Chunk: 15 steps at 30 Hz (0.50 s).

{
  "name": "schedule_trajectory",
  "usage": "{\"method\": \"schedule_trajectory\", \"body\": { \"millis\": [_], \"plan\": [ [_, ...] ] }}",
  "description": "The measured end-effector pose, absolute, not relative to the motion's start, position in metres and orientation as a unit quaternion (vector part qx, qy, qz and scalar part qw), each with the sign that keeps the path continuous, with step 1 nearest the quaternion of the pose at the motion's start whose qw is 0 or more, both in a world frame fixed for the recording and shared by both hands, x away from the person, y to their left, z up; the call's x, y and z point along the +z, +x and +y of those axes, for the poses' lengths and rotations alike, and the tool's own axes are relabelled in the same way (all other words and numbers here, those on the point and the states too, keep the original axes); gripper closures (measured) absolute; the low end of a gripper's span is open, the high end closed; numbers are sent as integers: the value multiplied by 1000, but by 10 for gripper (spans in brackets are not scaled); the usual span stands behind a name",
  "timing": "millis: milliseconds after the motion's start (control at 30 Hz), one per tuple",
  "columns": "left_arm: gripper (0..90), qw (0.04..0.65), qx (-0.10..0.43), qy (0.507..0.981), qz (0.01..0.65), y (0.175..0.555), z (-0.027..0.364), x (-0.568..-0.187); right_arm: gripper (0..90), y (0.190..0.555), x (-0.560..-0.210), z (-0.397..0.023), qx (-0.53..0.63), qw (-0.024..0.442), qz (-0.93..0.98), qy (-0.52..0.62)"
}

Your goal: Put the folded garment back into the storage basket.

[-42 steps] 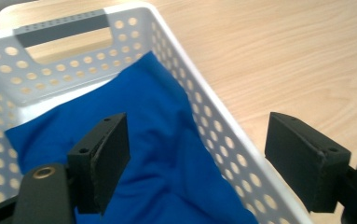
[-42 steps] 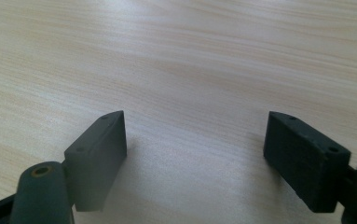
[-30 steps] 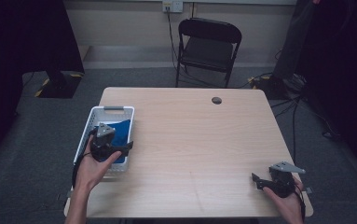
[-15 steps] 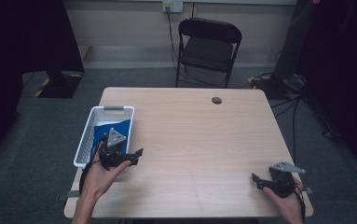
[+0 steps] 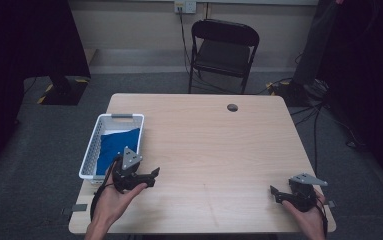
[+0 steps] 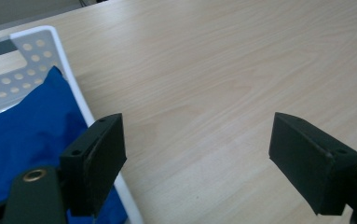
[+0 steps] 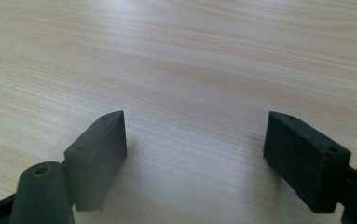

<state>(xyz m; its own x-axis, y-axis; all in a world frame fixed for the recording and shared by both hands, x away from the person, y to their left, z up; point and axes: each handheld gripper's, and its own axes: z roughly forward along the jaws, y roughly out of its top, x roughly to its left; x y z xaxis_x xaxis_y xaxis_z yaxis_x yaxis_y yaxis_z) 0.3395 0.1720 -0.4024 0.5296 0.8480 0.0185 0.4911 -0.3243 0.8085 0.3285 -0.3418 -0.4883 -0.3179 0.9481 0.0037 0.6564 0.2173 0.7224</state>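
Note:
A white perforated basket (image 5: 93, 146) stands at the table's left edge with a blue cloth (image 5: 120, 144) lying inside it. My left gripper (image 5: 152, 176) hovers just right of the basket's near corner, open, with bare wood between its jaws. From the left gripper view (image 6: 197, 158) the basket rim (image 6: 76, 91) and the blue cloth (image 6: 22, 130) lie to the left. My right gripper (image 5: 274, 194) rests near the table's front right corner, open and holding nothing; the right gripper view (image 7: 195, 154) looks onto plain tabletop.
A small dark round disc (image 5: 232, 107) lies near the table's far edge. A black folding chair (image 5: 222, 47) stands behind the table. Dark equipment and cables (image 5: 304, 90) sit on the floor at the right.
My left gripper has moved from over the basket toward the right and nearer the front edge, out onto the wood. The right gripper has stayed put.

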Motion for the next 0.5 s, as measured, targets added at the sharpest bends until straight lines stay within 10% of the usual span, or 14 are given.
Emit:
{"method": "schedule_trajectory", "body": {
  "millis": [500],
  "plan": [
    [182, 369, 211, 810, 404, 317, 155, -423, 203, 328, -488, -342, 320, 228, 746, 538]
  ]
}}
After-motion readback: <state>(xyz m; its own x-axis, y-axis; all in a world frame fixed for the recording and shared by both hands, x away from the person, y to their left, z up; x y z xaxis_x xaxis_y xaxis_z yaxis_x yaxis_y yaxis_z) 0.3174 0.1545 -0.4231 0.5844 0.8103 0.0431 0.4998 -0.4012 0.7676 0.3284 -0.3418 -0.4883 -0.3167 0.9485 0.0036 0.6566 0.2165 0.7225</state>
